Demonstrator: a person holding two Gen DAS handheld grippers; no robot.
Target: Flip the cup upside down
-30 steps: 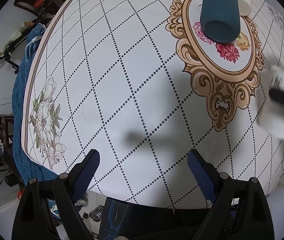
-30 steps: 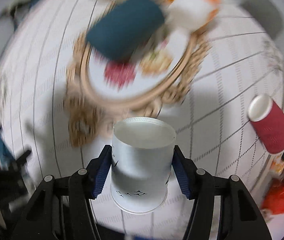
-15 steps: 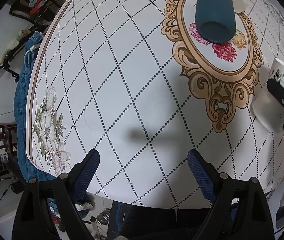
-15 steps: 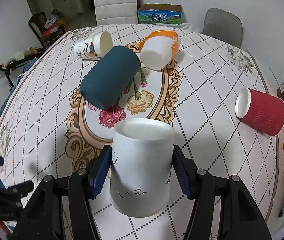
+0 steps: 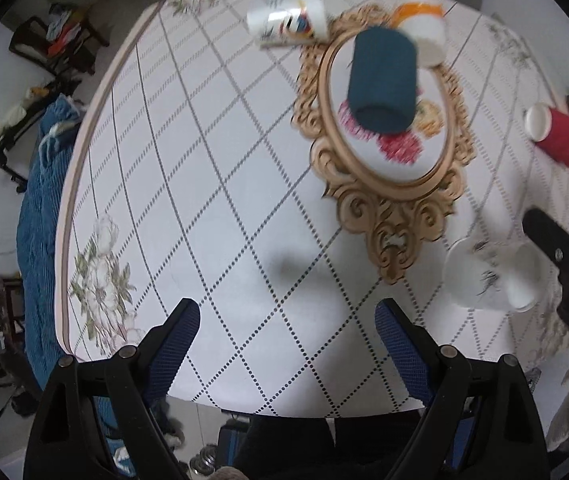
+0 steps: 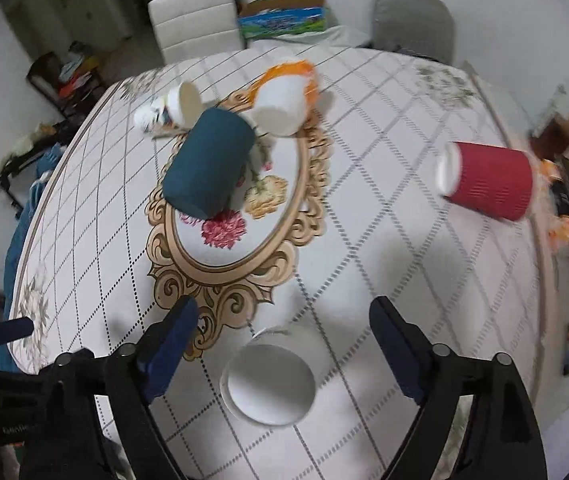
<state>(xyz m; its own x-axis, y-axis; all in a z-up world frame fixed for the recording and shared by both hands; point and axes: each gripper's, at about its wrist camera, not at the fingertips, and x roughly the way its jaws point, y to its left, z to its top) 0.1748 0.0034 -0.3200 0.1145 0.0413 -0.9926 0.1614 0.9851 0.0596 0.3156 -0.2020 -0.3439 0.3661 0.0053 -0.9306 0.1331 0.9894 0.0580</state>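
Observation:
A white paper cup [image 6: 270, 376] stands upside down on the tablecloth, its flat base facing up, between the open jaws of my right gripper [image 6: 282, 324], which no longer touch it. The same cup shows blurred in the left wrist view [image 5: 488, 276], with the right gripper's black body beside it. My left gripper [image 5: 286, 326] is open and empty above the table's near edge.
A dark blue cup [image 6: 208, 166] lies on its side on the ornate oval print [image 6: 228, 256]. An orange-and-white cup [image 6: 284, 102] and a patterned white cup [image 6: 172, 110] lie behind it. A red ribbed cup [image 6: 488, 186] lies at the right. Chairs stand beyond the table.
My right gripper has opened and let go of the white cup, which now stands on the table with its base up. Both grippers have pulled back and up.

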